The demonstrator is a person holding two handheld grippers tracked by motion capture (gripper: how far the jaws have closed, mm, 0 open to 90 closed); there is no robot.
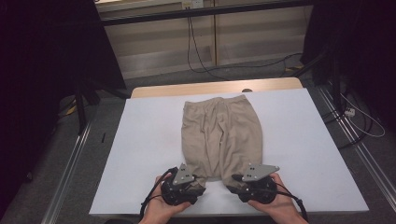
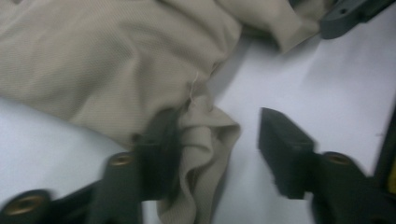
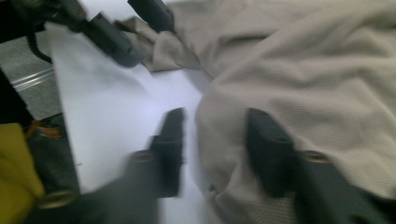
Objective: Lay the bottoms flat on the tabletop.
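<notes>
Table (image 1: 149, 140): white top, grey floor and cables beyond.
Trousers (image 1: 222, 133): beige, flat at the middle, leg ends toward the person.
Left gripper (image 2: 217, 140): jaws parted, leg hem bunched between them.
Right gripper (image 3: 215, 140): jaws parted around the other leg's edge.

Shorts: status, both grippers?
Left gripper open, hem between fingers. Right gripper open at other leg. Shorts flat on table. Nothing in the way.
</notes>
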